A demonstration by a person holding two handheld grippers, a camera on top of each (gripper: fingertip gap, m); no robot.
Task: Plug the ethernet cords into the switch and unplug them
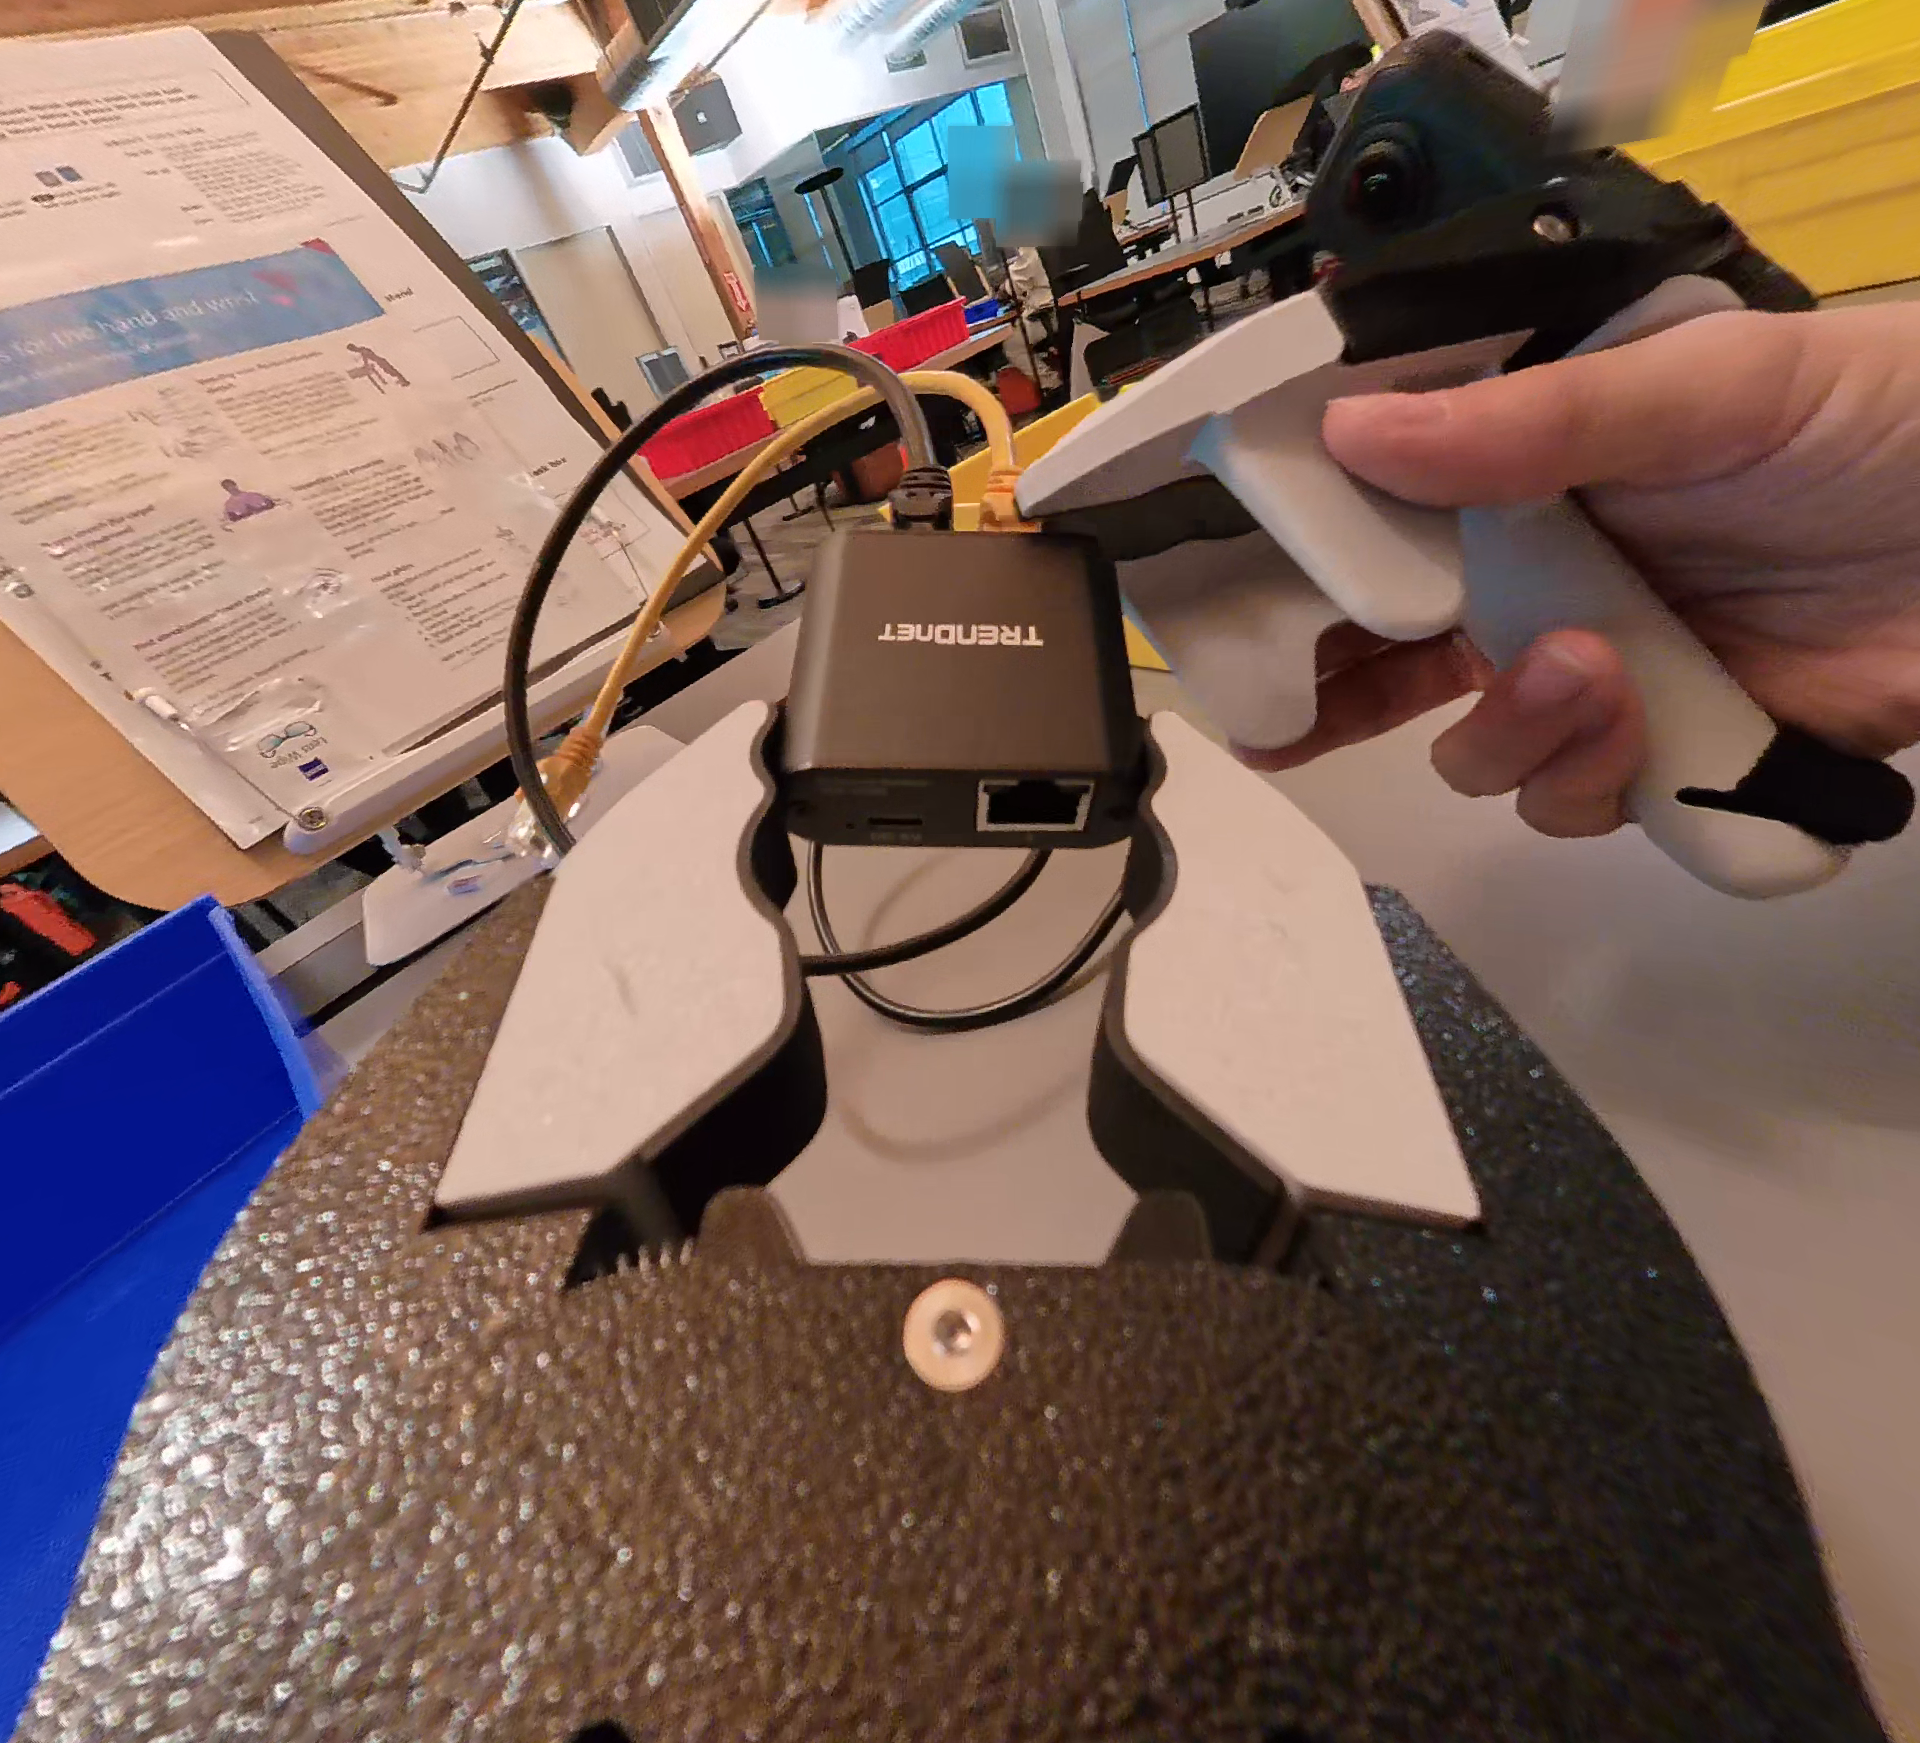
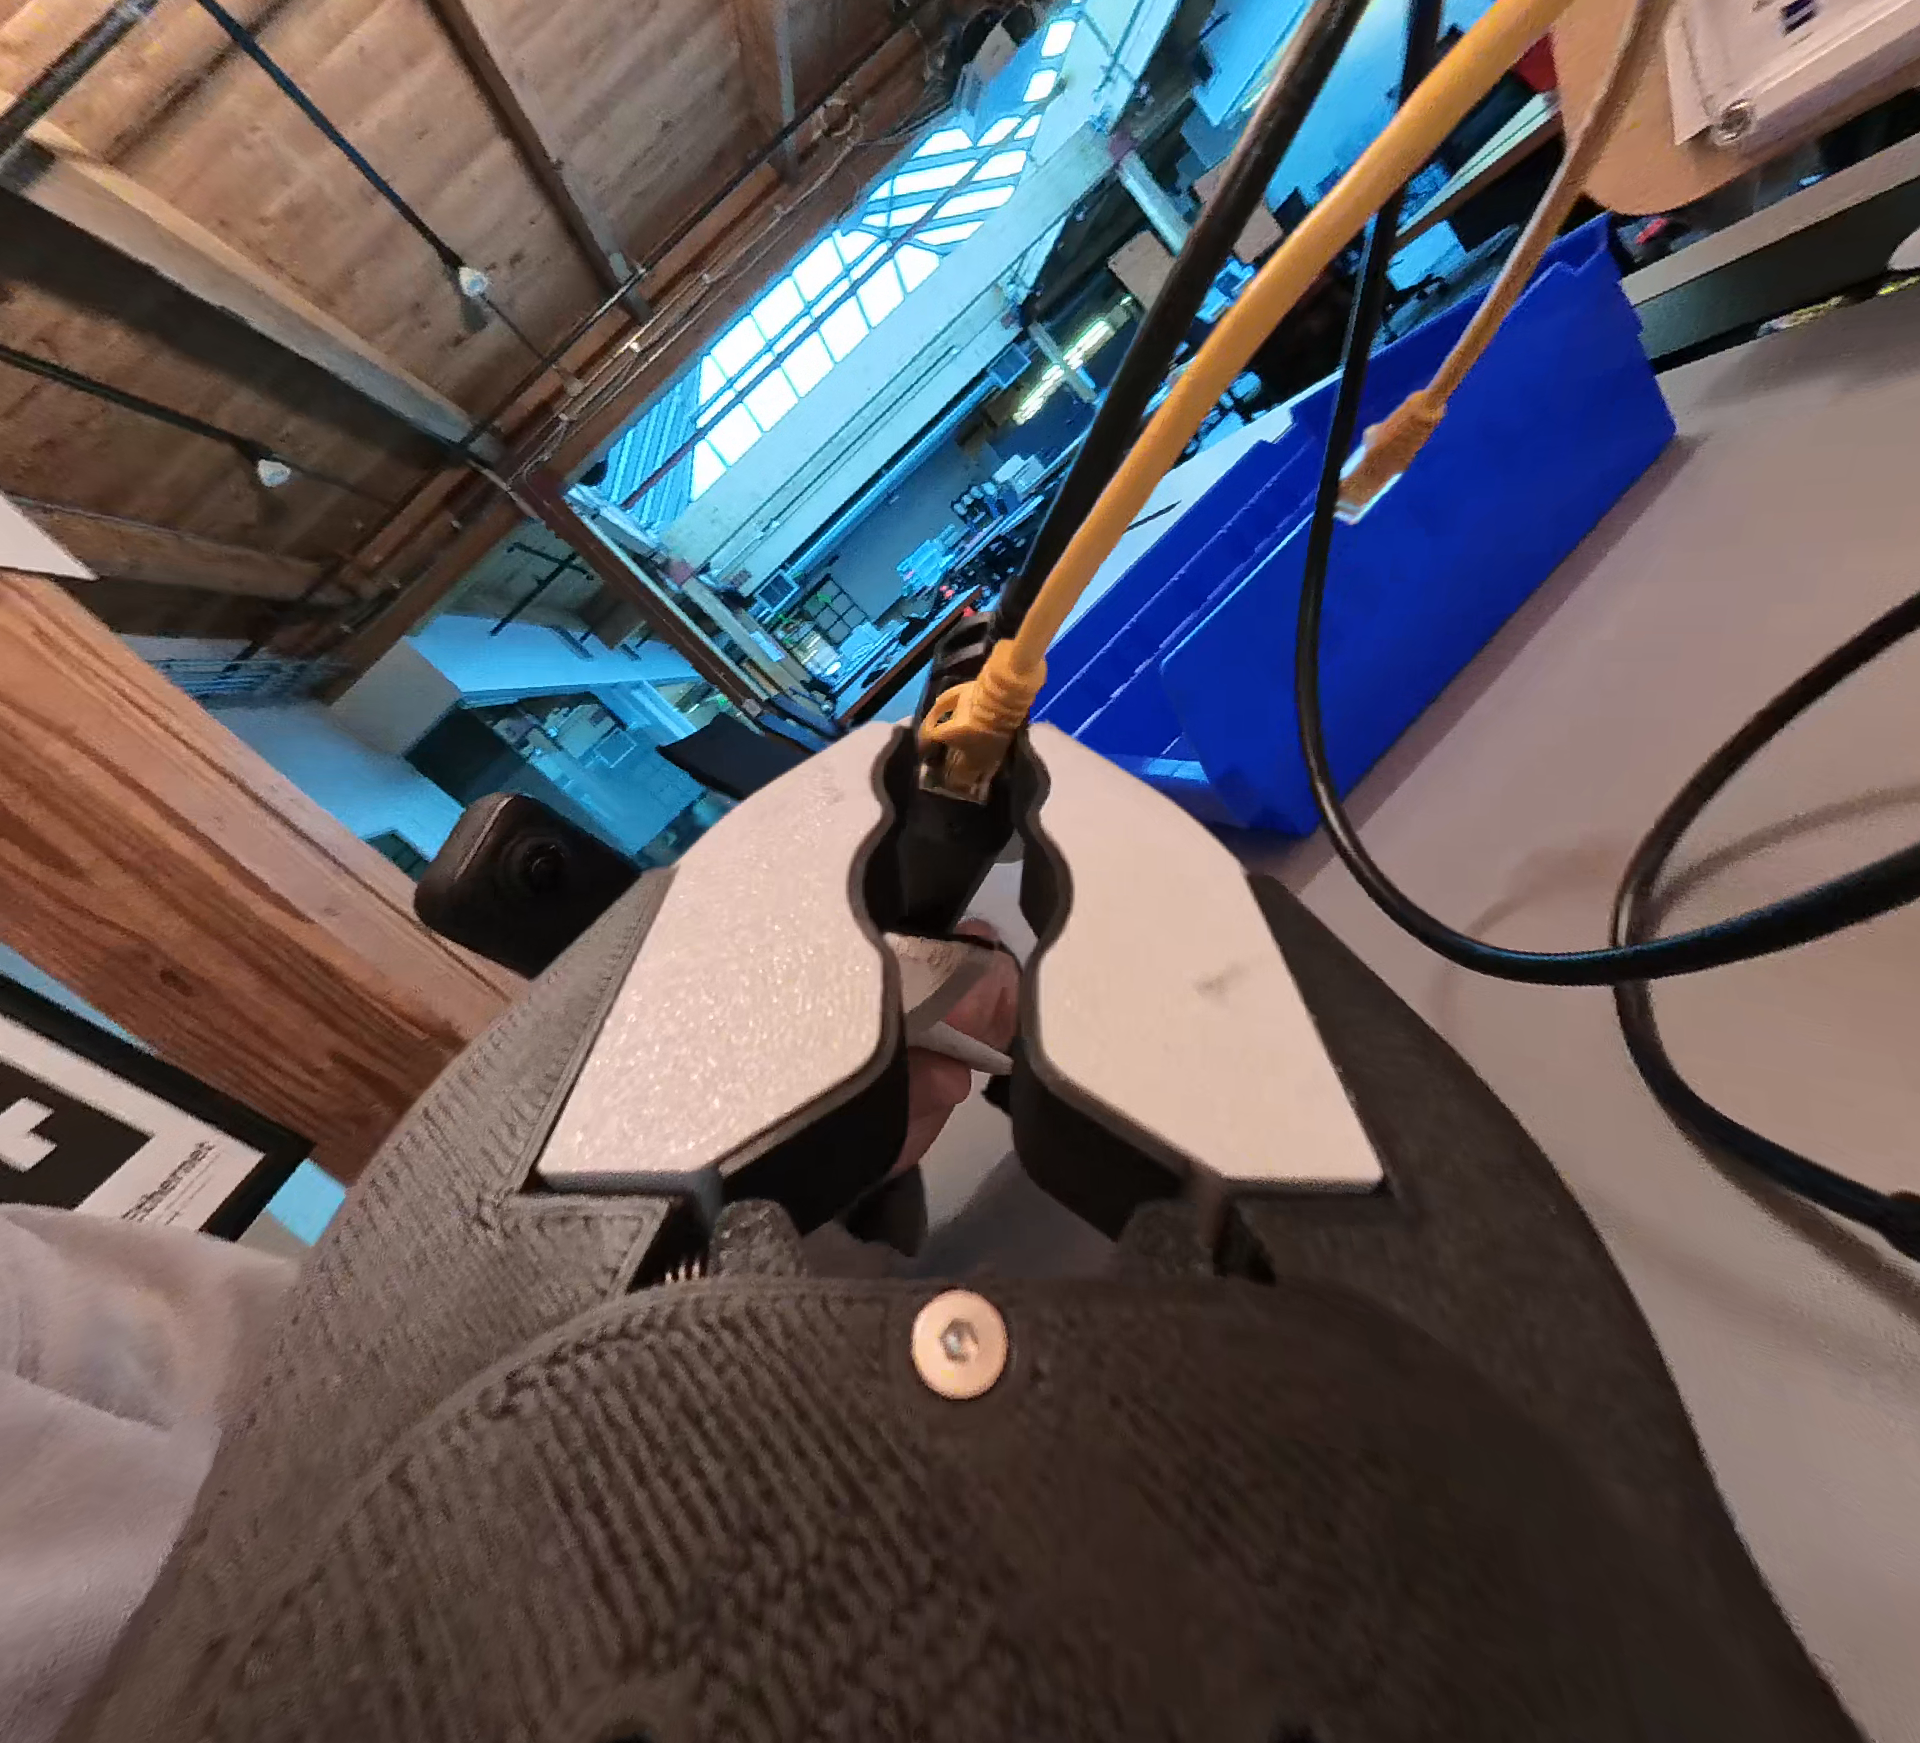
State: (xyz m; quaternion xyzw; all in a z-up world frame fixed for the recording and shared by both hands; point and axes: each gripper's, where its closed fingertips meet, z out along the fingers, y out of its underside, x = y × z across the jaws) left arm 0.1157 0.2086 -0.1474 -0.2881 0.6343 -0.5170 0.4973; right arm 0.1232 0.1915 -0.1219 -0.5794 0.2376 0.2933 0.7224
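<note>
My left gripper is shut on a small black switch and holds it above the grey table. A yellow ethernet cord and a black ethernet cord are plugged into the switch's far side. The near port is empty. My right gripper, held by a hand, reaches in from the right. In the right wrist view it is shut on the yellow cord's plug at the switch, beside the black plug. The yellow cord's free end hangs loose.
A blue bin stands at the left, also in the right wrist view. A tilted board with a printed sheet stands behind it. A thin black cable loops over the grey table. Yellow bins stand far right. My two grippers' fingertips are within a few centimetres of each other.
</note>
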